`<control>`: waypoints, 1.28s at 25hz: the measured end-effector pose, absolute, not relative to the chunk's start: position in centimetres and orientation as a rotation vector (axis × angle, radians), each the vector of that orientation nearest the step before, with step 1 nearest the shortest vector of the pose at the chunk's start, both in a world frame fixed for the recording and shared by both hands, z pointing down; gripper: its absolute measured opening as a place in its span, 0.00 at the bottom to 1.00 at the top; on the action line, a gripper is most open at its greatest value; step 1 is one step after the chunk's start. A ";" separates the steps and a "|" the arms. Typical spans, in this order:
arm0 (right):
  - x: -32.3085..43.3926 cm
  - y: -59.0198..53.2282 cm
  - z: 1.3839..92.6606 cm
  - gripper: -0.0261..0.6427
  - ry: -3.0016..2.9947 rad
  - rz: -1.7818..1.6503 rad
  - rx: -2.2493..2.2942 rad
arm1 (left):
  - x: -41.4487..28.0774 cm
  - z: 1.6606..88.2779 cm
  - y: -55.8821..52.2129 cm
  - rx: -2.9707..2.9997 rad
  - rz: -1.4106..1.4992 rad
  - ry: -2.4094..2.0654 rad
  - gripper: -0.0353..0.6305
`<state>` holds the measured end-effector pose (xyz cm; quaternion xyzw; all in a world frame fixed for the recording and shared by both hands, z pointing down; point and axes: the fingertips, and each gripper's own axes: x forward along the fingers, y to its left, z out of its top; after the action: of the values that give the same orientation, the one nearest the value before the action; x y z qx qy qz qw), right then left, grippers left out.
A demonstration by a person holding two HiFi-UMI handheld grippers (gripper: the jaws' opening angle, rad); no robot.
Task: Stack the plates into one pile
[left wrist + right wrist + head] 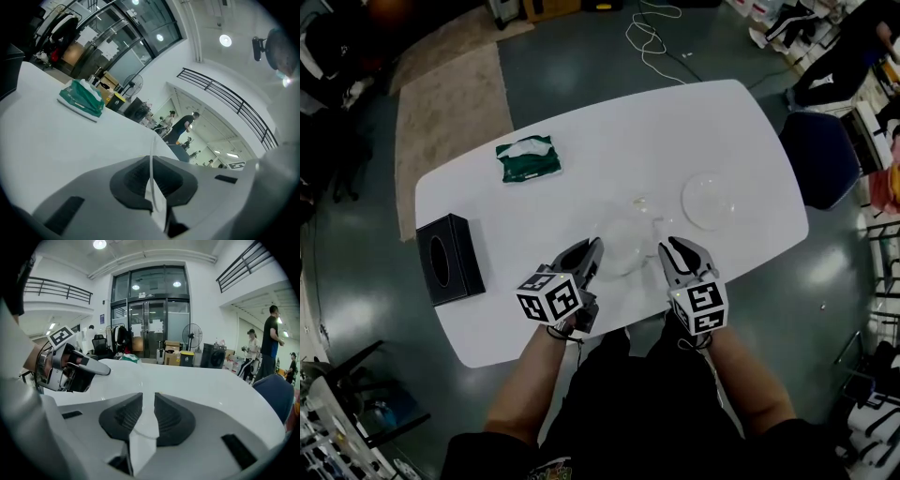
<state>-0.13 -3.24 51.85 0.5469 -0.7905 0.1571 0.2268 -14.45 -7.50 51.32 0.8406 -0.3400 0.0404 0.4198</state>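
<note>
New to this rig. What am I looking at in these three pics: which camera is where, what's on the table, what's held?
No robot: a person holds a two-jaw gripper in each hand. The head view is from a camera on the person's head, looking down; the other two cameras ride on the grippers and look along their jaws. On the white table lie a green pack, a black box and a clear plate. A second clear plate is between the grippers: the left gripper is shut on its thin rim. The right gripper has its jaws slightly apart at the opposite edge; whether they press on it I cannot tell.
</note>
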 end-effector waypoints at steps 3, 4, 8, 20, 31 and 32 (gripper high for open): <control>2.1 -3.6 51.3 0.17 -2.169 0.427 1.529 | -12.6 51.0 -7.8 2.112 0.105 -0.846 0.09; 2.9 -3.7 51.1 0.17 -2.168 0.425 1.532 | -12.0 50.9 -7.9 2.112 0.106 -0.846 0.09; 5.6 -4.3 50.7 0.17 -2.170 0.406 1.521 | -9.8 51.0 -8.2 2.093 0.109 -0.865 0.09; 10.7 -6.2 51.8 0.17 -2.200 0.442 1.456 | -6.1 54.1 -9.0 1.917 0.059 -0.939 0.09; 12.5 -7.4 53.4 0.16 -2.204 0.474 1.423 | -5.1 56.9 -9.5 1.818 0.060 -0.954 0.09; 12.6 -7.5 53.5 0.16 -2.204 0.478 1.421 | -5.0 57.0 -9.4 1.814 0.065 -0.954 0.10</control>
<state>12.60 -7.48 53.54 0.5181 -0.8036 0.1742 0.2358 -5.05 -9.45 57.00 0.7563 -0.3978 0.0272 0.5187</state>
